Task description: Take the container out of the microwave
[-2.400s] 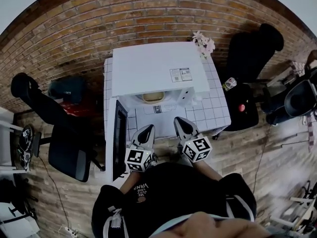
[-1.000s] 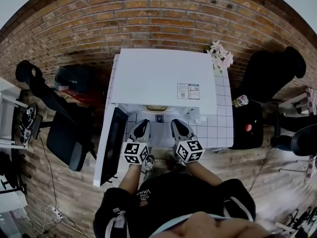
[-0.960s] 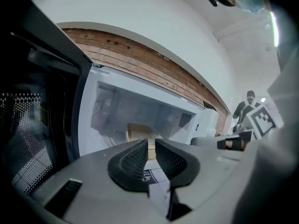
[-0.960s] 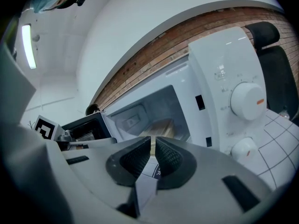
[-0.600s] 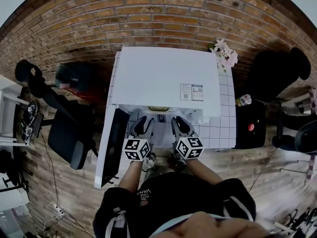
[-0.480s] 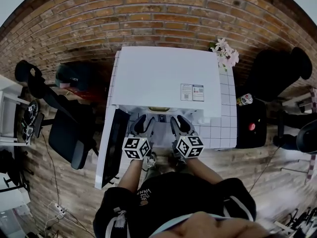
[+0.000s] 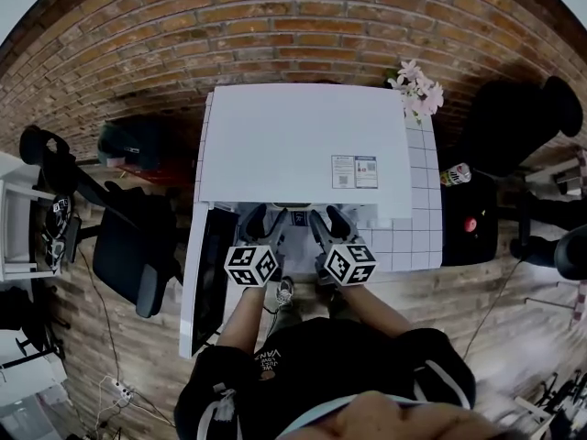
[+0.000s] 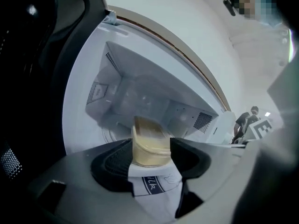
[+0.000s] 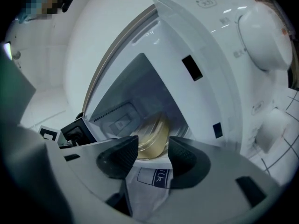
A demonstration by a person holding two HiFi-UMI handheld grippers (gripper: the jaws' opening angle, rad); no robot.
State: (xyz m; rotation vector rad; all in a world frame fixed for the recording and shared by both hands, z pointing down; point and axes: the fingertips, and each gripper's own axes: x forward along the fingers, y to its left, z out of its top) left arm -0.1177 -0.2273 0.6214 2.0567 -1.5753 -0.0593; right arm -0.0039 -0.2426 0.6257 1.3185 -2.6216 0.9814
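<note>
The white microwave stands with its door swung open to the left. Inside sits a pale yellow clear container, also seen in the right gripper view. A white milk carton lies in front of the opening. My left gripper and right gripper reach side by side at the opening. The jaws of both have just been opening, and nothing is pressed between them. The container shows beyond the gap of the left gripper and of the right gripper.
The microwave fills most of a white tiled table. Pink flowers stand at its back right corner. A black office chair is to the left, and a black stool with a can to the right. Behind is a brick wall.
Both grippers have moved forward and down to the microwave opening. Their jaws, shut a second ago, now stand apart.
</note>
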